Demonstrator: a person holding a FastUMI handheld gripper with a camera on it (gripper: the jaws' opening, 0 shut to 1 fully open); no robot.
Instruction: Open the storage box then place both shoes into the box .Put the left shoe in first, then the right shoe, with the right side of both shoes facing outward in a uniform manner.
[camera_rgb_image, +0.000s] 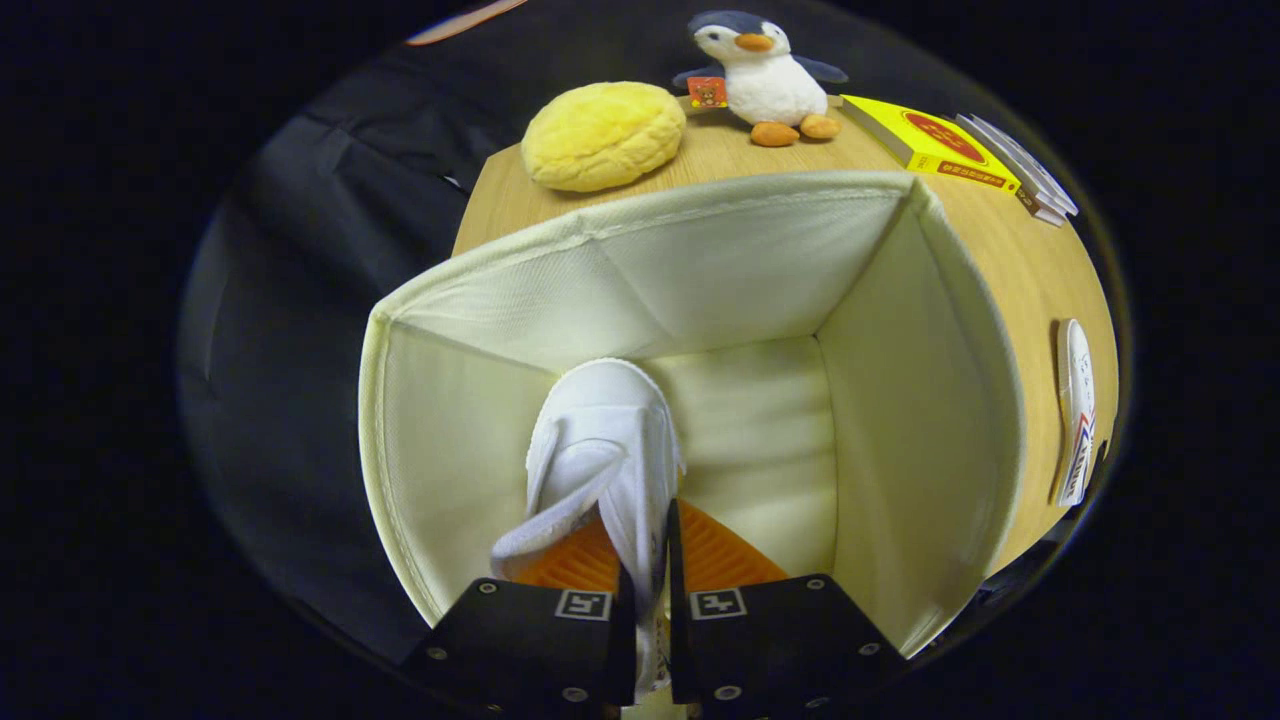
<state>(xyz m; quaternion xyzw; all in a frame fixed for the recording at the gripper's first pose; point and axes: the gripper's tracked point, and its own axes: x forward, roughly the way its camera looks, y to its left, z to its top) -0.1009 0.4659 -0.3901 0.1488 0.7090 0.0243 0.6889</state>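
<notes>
The gripper (650, 560) has its fingers clamped on the side wall of a white canvas shoe (600, 450), both ribbed pads pressing the thin upper. The shoe hangs toe-forward inside the open storage box (920, 400), a cream woven-fabric cube with stitched edges and a padded floor. Beyond the box on the wood-grain table (1010, 260): a round, dimpled yellow plush bun (603, 135) at 12 o'clock, a plush penguin (762, 75) at 1, a flat yellow box (930, 145) at 2, and the second white shoe (1076, 410) at 3.

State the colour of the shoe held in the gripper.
White shoe, seen in the gripper view, pinched by the gripper.
</notes>
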